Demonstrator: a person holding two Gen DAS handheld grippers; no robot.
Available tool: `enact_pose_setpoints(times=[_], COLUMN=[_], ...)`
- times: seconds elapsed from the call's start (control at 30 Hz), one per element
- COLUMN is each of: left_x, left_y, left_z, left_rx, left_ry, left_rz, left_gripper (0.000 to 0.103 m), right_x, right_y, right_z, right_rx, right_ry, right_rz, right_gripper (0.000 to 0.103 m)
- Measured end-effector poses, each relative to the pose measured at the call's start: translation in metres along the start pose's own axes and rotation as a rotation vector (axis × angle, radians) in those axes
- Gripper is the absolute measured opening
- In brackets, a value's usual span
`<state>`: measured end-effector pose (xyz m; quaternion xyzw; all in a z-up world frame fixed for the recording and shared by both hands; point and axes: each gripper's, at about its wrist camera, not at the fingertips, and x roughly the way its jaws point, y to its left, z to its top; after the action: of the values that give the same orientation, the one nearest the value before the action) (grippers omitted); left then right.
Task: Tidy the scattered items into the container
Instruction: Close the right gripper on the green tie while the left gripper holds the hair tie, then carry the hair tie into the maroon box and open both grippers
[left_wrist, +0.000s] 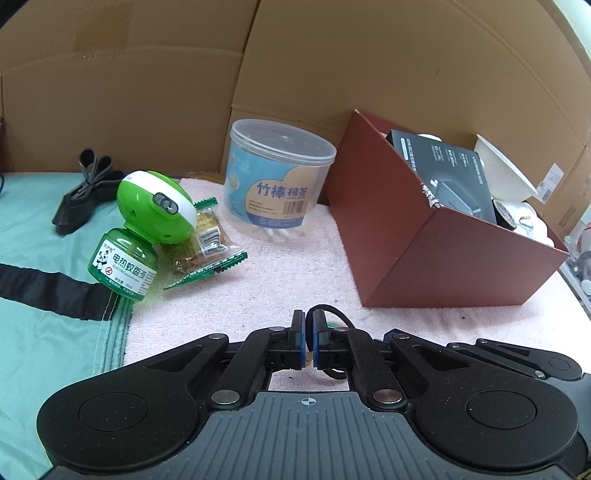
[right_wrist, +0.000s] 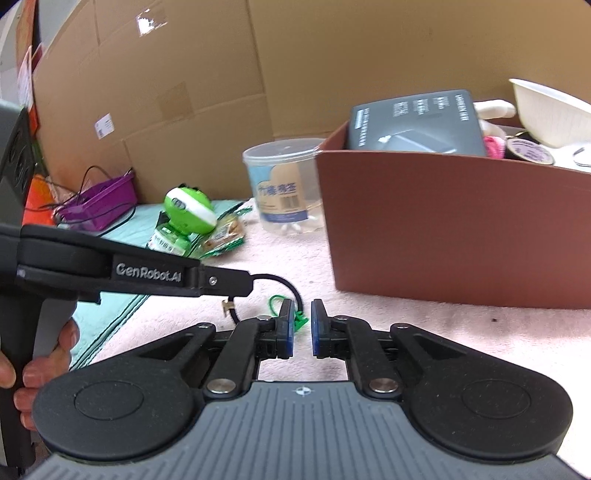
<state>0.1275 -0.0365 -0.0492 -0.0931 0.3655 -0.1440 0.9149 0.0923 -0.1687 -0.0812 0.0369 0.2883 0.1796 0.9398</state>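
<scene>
My left gripper (left_wrist: 309, 317) is shut on a black cord loop (left_wrist: 338, 317) that curls round its right finger. From the right wrist view it (right_wrist: 248, 284) reaches in from the left with the cord loop (right_wrist: 286, 286) hanging at its tip, a green tag (right_wrist: 297, 318) beside it. My right gripper (right_wrist: 302, 310) stands slightly open just behind that cord, with only towel showing between its pads. The red-brown box (left_wrist: 443, 258) (right_wrist: 443, 221) stands at the right and holds a dark grey carton (left_wrist: 443, 173) and a white bowl (left_wrist: 506, 173). A cotton swab tub (left_wrist: 273, 177), a snack packet (left_wrist: 208, 240) and a green mosquito repeller (left_wrist: 147, 221) lie to its left.
A pink towel (left_wrist: 277, 288) covers the surface, with teal cloth (left_wrist: 44, 240) at the left. A black cable bundle (left_wrist: 85, 184) lies far left. Cardboard walls (left_wrist: 147, 92) close the back. A purple basket (right_wrist: 103, 199) sits far left, and a hand (right_wrist: 48, 362) grips the left gripper's handle.
</scene>
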Motion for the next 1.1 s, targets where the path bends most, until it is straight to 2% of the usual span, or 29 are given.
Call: enact_pose_setpoints(times=[0.1, 0.2, 0.3, 0.37, 0.47, 0.67, 0.73, 1.1], left_x=[0.003, 0.006, 0.010, 0.012, 0.012, 0.003, -0.002, -0.042], left_y=[0.002, 0.004, 0.008, 0.010, 0.011, 0.007, 0.005, -0.016], left_z=[-0.001, -0.002, -0.002, -0.003, -0.003, -0.002, -0.001, 0.003], left_rx=[-0.003, -0.010, -0.023, -0.031, -0.037, -0.026, -0.021, 0.014], left_ry=[0.005, 0.010, 0.018, 0.020, 0.020, 0.003, -0.008, -0.072], left_rz=[-0.002, -0.004, -0.007, -0.009, -0.010, -0.008, -0.003, -0.010], left_gripper=[0.000, 0.000, 0.000, 0.000, 0.000, 0.000, 0.000, 0.000], right_x=[0.004, 0.011, 0.017, 0.018, 0.017, 0.008, 0.002, -0.039], right_y=[0.005, 0.007, 0.008, 0.010, 0.009, 0.006, 0.005, 0.000], right_z=[0.000, 0.001, 0.002, 0.002, 0.001, -0.001, -0.002, -0.002], right_rx=[-0.026, -0.035, -0.046, -0.056, -0.054, -0.027, -0.018, 0.007], right_ry=[0.007, 0.028, 0.055, 0.056, 0.053, 0.034, 0.025, -0.061], right_rz=[-0.002, 0.012, 0.029, 0.026, 0.020, 0.017, 0.020, 0.002], right_gripper=[0.034, 0.036, 0.031, 0.015, 0.007, 0.005, 0.001, 0.001])
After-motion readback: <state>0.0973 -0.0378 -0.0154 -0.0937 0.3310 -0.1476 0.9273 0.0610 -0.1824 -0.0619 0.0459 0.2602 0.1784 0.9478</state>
